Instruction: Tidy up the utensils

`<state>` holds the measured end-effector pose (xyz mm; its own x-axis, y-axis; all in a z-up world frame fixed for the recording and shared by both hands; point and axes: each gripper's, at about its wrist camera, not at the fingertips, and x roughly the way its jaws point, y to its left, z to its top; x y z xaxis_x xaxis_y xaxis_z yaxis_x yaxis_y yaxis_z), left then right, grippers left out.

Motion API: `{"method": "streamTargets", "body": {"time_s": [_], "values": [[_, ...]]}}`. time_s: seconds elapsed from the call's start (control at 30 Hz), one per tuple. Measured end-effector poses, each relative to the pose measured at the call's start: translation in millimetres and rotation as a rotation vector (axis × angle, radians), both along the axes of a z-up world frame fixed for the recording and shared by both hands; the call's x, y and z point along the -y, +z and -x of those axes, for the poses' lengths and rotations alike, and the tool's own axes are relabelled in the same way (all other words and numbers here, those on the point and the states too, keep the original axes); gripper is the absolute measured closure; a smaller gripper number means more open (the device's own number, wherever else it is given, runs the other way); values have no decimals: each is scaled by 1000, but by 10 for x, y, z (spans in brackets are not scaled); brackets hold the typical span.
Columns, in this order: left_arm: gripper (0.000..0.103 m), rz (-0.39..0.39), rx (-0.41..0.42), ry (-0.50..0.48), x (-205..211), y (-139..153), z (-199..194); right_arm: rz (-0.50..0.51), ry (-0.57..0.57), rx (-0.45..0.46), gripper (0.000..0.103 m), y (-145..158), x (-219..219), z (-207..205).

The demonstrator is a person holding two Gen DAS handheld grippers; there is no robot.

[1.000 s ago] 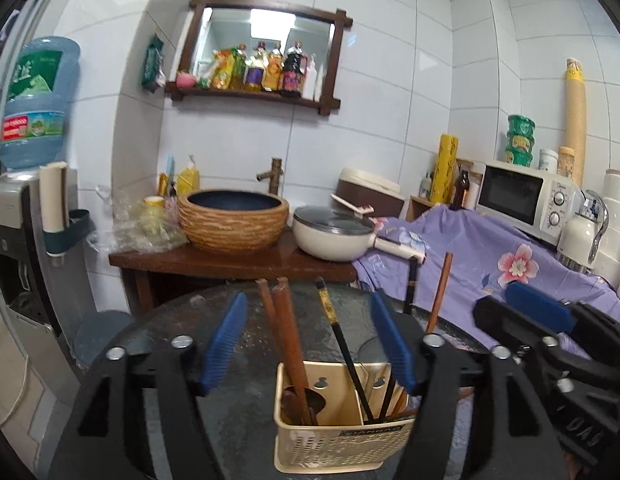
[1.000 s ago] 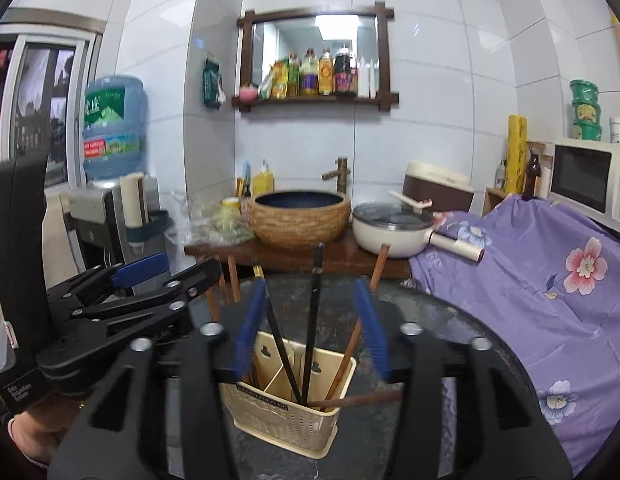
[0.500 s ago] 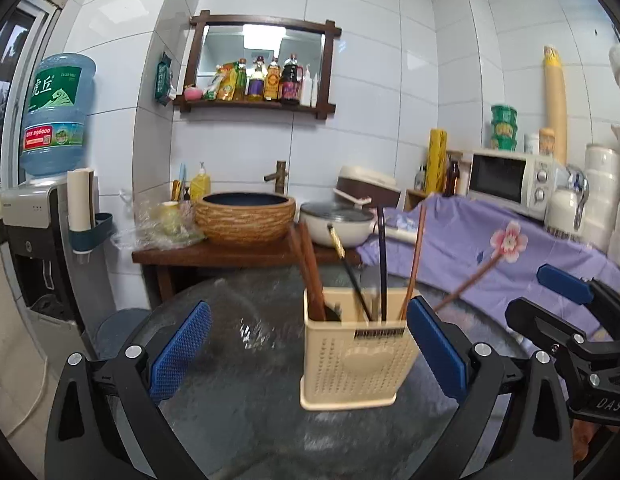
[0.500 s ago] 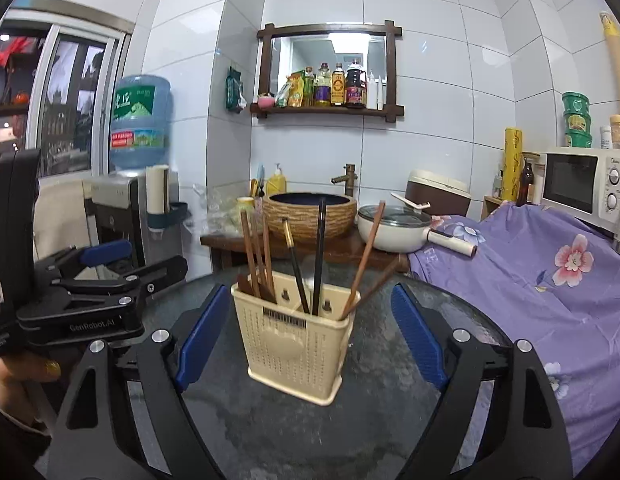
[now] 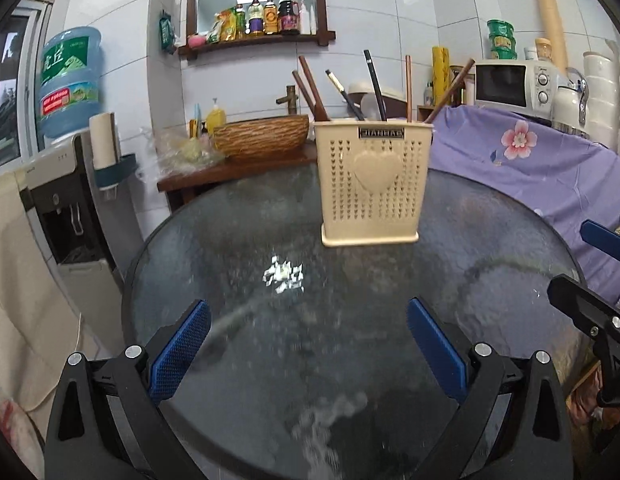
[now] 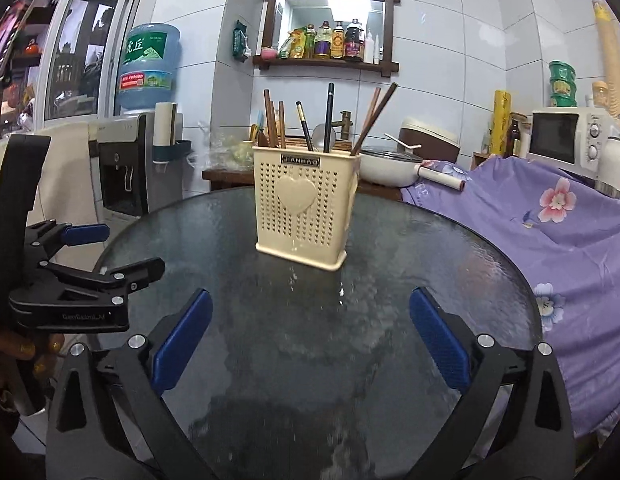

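Observation:
A cream perforated utensil holder (image 5: 371,184) with a heart on its front stands upright on the round dark glass table (image 5: 270,320). Several brown and black chopsticks (image 5: 310,88) and a spoon stand in it. It also shows in the right wrist view (image 6: 304,216). My left gripper (image 5: 308,344) is open and empty, low over the table's near part, well short of the holder. My right gripper (image 6: 310,332) is open and empty, also short of the holder. The right gripper shows at the right edge of the left wrist view (image 5: 597,280); the left gripper shows at the left of the right wrist view (image 6: 70,272).
A wooden shelf with a woven basin (image 5: 262,136) and a white pan (image 6: 389,166) stands behind the table. A purple flowered cloth (image 5: 541,176) covers the counter at right, with a microwave (image 5: 513,84) on it. A water dispenser (image 5: 66,184) stands at left.
Both grippers have drawn back and down from the holder and opened wide. The holder, close between the fingers before, now stands farther off on the table.

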<state>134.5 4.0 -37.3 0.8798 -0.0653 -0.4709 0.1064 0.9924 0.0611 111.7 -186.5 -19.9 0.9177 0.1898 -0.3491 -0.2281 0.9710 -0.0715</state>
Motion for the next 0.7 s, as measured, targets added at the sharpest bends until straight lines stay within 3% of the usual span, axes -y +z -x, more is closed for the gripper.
{"method": "streamTargets", "body": {"time_s": [0.13,0.4,0.7], "values": [[7,12,13,39,-98,-20,301,-29,-14,7,6,-48,110,318],[6,60,96,54,-186,208,791,-103,21,54,6,117,220,865],[6,102,138,34,-107,343,1065,-112,13,90,6,225,230,1114]]}}
